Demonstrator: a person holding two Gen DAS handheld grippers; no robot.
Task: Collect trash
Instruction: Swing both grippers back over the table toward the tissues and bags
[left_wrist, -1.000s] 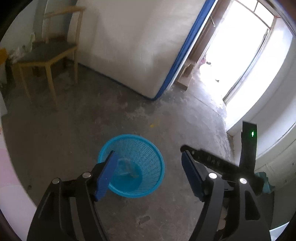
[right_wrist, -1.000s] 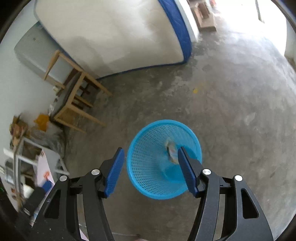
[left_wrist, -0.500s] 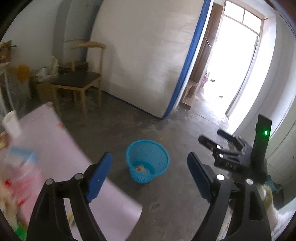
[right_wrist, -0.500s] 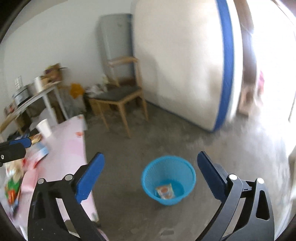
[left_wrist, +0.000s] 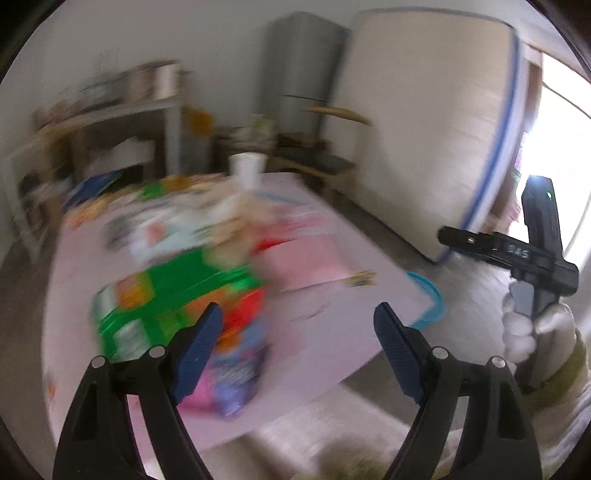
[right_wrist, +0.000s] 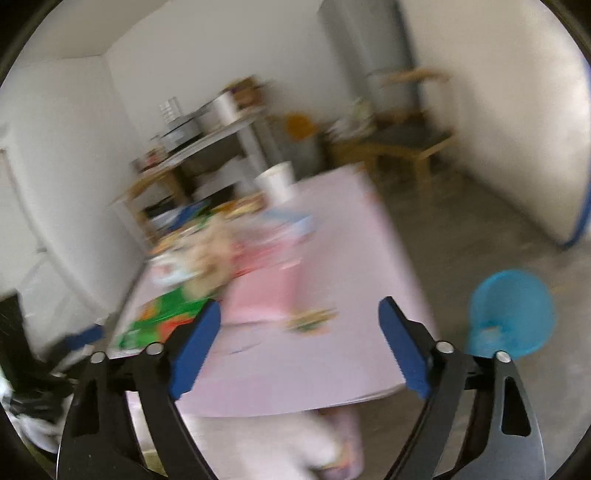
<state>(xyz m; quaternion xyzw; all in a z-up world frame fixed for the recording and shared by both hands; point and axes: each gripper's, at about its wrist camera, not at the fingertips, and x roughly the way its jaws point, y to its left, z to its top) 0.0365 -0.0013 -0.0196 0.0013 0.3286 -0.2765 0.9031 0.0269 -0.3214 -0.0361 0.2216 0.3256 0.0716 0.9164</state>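
Your table (left_wrist: 332, 332) carries a pale pink cloth; both views are motion-blurred, so most items stay unidentified. From the left wrist view: a green wrapper (left_wrist: 173, 295) lies at 9 o'clock on the tabletop, a purple-pink packet (left_wrist: 236, 373) at 7 o'clock just beside it, a small flat wrapper (left_wrist: 360, 278) alone at 3 o'clock, and a white paper cup (left_wrist: 246, 170) upright at 12 o'clock on the far edge. Between cup and green wrapper sits a mixed heap of packaging (left_wrist: 192, 221), pieces overlapping. The concrete floor (right_wrist: 480, 236) carries a blue mesh basket (right_wrist: 511, 312), at 3 o'clock off the table, something pale inside it.
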